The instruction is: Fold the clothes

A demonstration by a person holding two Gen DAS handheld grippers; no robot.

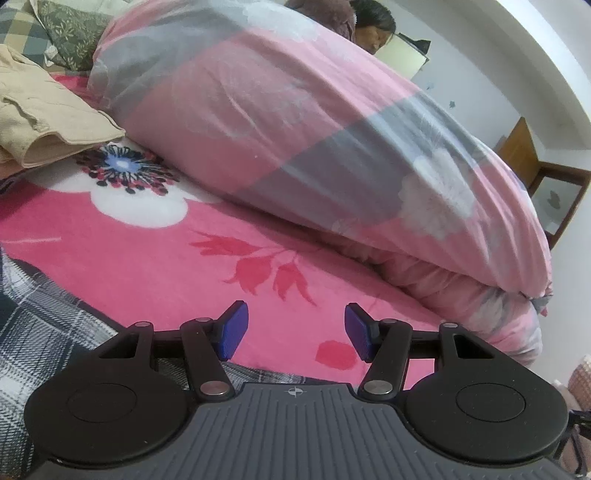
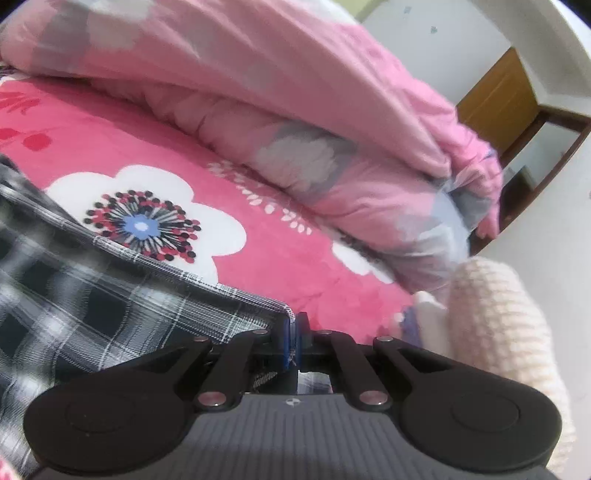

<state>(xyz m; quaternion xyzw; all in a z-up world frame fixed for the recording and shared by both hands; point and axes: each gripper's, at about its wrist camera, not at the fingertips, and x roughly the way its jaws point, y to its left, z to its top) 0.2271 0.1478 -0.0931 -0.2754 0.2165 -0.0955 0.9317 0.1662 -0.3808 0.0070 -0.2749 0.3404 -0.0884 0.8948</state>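
Observation:
A black-and-white plaid garment (image 2: pixel 92 295) lies on the pink flowered bed sheet (image 2: pixel 288 236). My right gripper (image 2: pixel 295 332) is shut on the garment's corner edge, holding it just above the sheet. In the left wrist view the same plaid garment (image 1: pixel 48 325) shows at the lower left, partly under the gripper. My left gripper (image 1: pixel 295 328) is open and empty, low over the pink sheet (image 1: pixel 155 266), with its blue pads apart.
A big rolled pink-and-grey quilt (image 1: pixel 314 129) fills the back of the bed and also shows in the right wrist view (image 2: pixel 295 110). A beige folded garment (image 1: pixel 40 110) lies at far left. A cream knitted item (image 2: pixel 509 332) sits at right. A person (image 1: pixel 373 26) sits behind the quilt.

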